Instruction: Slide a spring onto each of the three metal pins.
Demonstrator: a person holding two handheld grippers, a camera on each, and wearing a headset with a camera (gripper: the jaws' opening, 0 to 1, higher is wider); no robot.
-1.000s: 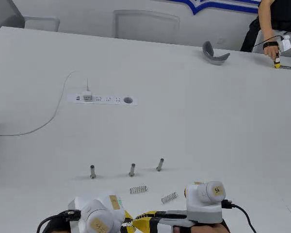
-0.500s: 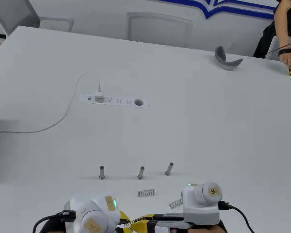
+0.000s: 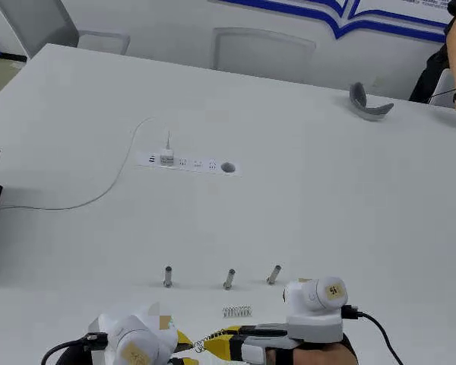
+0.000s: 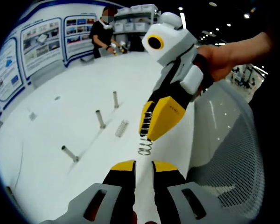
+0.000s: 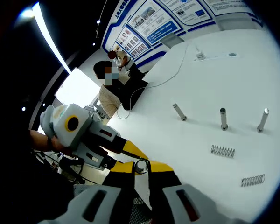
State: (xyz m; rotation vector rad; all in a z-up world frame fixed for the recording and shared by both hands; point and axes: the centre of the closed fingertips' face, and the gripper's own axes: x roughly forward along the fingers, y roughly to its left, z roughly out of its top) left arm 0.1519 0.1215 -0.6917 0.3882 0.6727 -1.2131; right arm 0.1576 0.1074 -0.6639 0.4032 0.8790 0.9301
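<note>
Pins (image 3: 229, 279) are being left bare; a spring (image 4: 144, 147) is being gripped by right gripper (image 4: 149, 133); left gripper (image 4: 143, 164) jaws can't be told; loose springs (image 5: 222, 150) waiting.

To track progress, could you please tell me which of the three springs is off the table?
The spring clamped in the right gripper, held in the air; the other two springs lie flat on the table before the pins.
</note>
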